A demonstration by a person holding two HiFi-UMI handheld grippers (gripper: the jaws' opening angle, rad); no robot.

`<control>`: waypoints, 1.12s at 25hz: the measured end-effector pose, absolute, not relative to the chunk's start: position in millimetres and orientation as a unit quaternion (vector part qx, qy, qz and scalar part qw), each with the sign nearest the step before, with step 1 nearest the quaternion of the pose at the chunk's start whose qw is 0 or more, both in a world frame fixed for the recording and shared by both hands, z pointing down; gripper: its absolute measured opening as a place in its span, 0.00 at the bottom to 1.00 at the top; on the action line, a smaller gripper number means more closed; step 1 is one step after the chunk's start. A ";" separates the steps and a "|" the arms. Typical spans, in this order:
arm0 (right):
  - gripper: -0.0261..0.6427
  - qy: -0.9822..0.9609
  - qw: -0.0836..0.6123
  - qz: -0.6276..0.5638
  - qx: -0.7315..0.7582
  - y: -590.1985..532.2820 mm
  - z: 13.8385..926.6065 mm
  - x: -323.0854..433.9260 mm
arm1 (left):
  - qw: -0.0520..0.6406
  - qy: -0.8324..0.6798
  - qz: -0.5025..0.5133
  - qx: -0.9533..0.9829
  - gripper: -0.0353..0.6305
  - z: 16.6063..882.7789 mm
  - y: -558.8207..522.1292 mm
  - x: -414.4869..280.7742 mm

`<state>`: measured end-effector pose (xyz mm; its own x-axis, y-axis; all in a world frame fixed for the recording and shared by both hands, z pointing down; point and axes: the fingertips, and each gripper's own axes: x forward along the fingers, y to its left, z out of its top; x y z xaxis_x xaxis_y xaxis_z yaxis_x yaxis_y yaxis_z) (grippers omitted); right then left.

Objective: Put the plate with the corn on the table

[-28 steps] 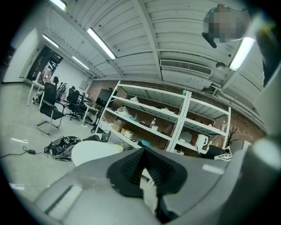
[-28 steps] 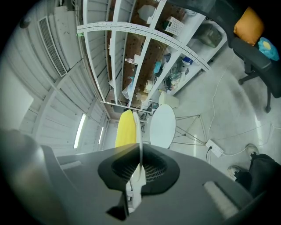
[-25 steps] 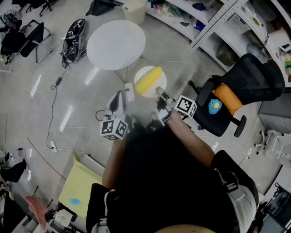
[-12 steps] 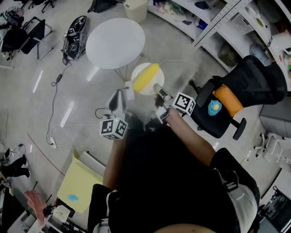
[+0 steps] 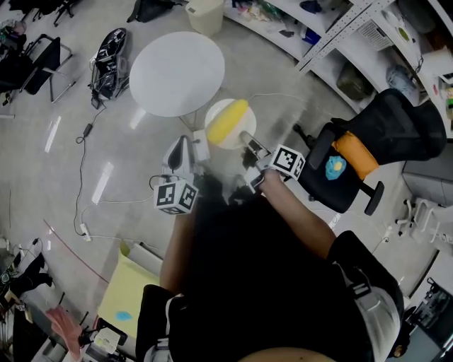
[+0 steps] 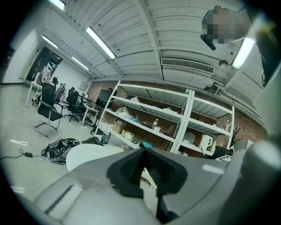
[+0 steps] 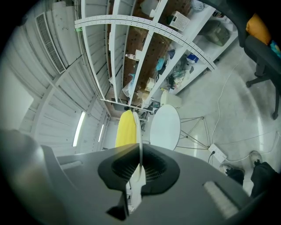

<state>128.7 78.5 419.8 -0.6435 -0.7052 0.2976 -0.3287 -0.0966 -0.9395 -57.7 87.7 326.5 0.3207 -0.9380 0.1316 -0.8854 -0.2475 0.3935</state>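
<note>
A white plate (image 5: 244,124) carrying a yellow corn cob (image 5: 226,121) hangs in the air just right of the round white table (image 5: 177,74), above the floor. My right gripper (image 5: 245,140) is shut on the plate's near rim. In the right gripper view the plate (image 7: 139,132) shows edge-on between the pads, with the corn (image 7: 125,129) on its left and the table (image 7: 166,127) beyond. My left gripper (image 5: 195,145) sits left of the plate, shut and holding nothing. In the left gripper view its pads (image 6: 131,169) meet, and the table (image 6: 88,154) lies ahead.
A black office chair with an orange cushion (image 5: 375,141) stands to the right. White shelving (image 5: 297,28) runs along the back. On the floor are a dark bag (image 5: 110,60), cables (image 5: 85,162), a power strip (image 5: 200,147), a bin (image 5: 205,14) and a yellow sheet (image 5: 131,293).
The plate with the corn stays in my right gripper and has drifted slightly nearer the table's edge. My left gripper has edged up a little.
</note>
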 end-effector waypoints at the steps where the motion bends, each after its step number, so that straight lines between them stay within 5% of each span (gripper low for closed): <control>1: 0.07 0.653 0.152 -0.627 -0.397 75.3 420.7 125.9 | 0.202 -0.577 -0.065 0.789 0.06 326.7 81.9 -61.7; 28: 0.07 0.636 0.191 -0.610 -0.432 1.5 433.2 73.9 | 0.215 -0.531 -0.058 0.818 0.06 343.0 -25.1 -128.8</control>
<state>73.9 1.5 433.2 -0.5536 -0.7828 0.2841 -0.3173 -0.1171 -0.9411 -128.8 -25.1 343.0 0.4296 -0.8932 0.1332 -0.8428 -0.3436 0.4143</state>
